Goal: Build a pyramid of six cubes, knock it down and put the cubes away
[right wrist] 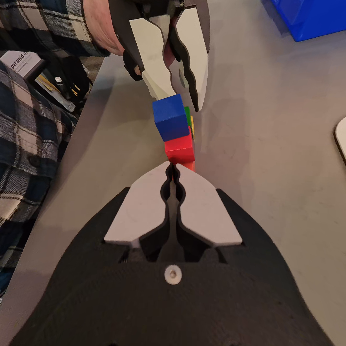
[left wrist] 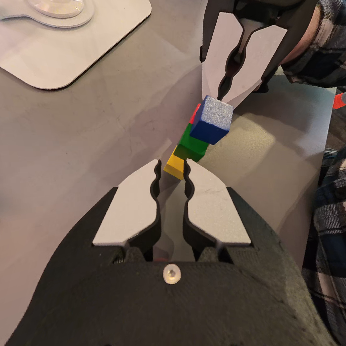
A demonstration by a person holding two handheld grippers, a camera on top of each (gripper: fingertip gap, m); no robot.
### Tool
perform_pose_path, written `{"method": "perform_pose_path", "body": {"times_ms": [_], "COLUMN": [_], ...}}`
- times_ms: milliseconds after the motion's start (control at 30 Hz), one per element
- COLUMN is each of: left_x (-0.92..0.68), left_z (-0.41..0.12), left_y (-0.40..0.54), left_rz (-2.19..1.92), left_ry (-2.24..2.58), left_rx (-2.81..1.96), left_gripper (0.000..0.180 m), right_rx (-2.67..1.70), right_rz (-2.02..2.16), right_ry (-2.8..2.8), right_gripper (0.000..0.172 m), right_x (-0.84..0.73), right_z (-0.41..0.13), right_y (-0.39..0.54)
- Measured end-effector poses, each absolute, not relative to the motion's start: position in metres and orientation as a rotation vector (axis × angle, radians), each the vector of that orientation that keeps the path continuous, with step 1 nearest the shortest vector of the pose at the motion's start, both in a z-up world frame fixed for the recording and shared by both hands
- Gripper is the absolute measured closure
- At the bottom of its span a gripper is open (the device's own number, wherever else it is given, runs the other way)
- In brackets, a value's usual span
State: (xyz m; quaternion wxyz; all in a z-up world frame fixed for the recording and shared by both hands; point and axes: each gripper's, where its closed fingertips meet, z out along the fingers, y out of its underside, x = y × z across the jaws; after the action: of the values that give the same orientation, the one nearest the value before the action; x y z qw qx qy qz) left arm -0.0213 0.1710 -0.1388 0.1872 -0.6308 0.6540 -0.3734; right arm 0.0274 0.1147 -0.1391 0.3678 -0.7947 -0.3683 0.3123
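A pyramid of cubes stands on the grey table [left wrist: 74,149], seen edge-on between my two grippers. The blue cube [left wrist: 211,123] [right wrist: 170,118] is on top. Below it, the left wrist view shows a green cube [left wrist: 191,144], a yellow cube [left wrist: 174,167] at the bottom and a sliver of the red cube [left wrist: 194,114]. The right wrist view shows the red cube [right wrist: 179,149] over an orange one [right wrist: 190,165]. My left gripper [left wrist: 172,162] is open and empty at the yellow end. My right gripper [right wrist: 172,164] is shut and empty at the red end, its tips close to the cubes.
A white mat [left wrist: 56,46] carrying a white round-based object lies at the far left. A blue bin [right wrist: 309,16] stands at the back right. The table edge [right wrist: 89,104] and a person's plaid sleeve [right wrist: 28,121] run along one side.
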Motion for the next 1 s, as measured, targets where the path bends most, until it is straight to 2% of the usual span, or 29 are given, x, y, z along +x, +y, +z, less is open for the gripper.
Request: {"method": "perform_pose_path", "body": {"times_ms": [800,1000], "left_x": [-0.019,-0.025], "left_z": [-0.143,-0.133], "left_y": [0.169,0.173], "left_rz": [-1.067,-1.105], "left_ry": [1.883,1.859], "left_rx": [-1.757,-1.759], "left_gripper": [0.161,0.153], "right_rx": [-2.042,-2.006], "right_rz": [0.804,0.838], "right_ry": [-0.976,-0.941], "right_gripper": [0.172,0.171], "right_x": [0.013,0.008], "right_z": [-0.14,-0.133], "right_y": [0.129,0.136]}}
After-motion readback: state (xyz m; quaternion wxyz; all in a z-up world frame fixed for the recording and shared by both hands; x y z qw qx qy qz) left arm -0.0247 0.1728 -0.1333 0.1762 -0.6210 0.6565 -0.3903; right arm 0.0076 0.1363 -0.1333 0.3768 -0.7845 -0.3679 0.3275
